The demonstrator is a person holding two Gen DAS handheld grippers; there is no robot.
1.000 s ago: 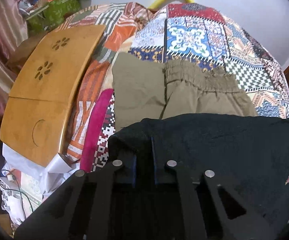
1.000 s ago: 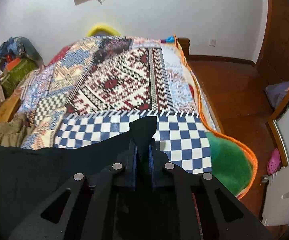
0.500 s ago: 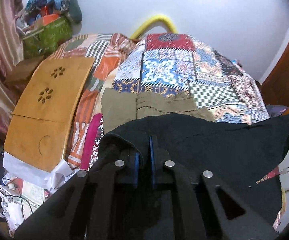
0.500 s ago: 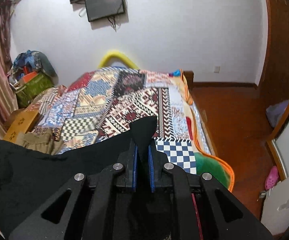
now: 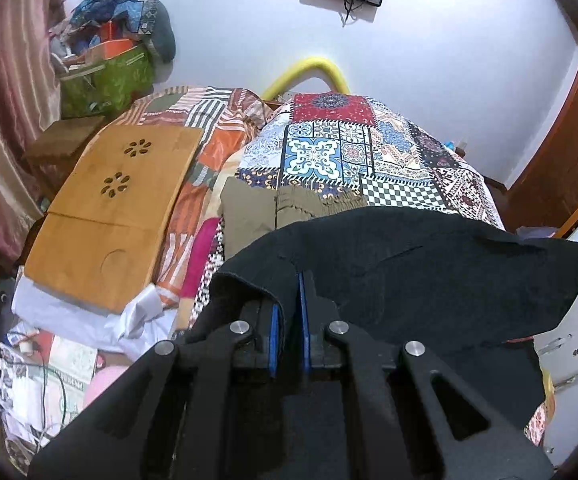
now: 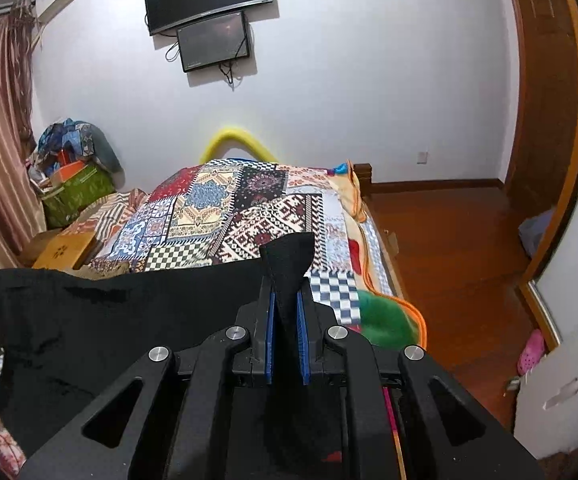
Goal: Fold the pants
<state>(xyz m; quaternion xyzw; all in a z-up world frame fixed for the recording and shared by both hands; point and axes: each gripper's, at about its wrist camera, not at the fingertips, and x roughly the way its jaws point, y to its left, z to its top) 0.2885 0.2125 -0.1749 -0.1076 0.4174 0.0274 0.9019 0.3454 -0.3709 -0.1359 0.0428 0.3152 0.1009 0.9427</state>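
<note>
Both grippers are clamped tight on the black pants (image 5: 429, 264): left gripper (image 5: 289, 312) pinching one corner, right gripper (image 6: 287, 320) the other, cloth stretched between them above the patchwork bed (image 6: 225, 208). Olive pants (image 5: 257, 208) lie beyond; bare wood floor (image 6: 449, 248) off the bed's right edge.

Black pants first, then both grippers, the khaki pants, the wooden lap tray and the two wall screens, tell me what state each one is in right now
black pants: held up off the bed, stretched between both grippers
left gripper: shut on the black pants
right gripper: shut on the black pants
khaki pants: lying folded on the quilt
wooden lap tray: lying flat on the bed
wall screens: both dark
</note>
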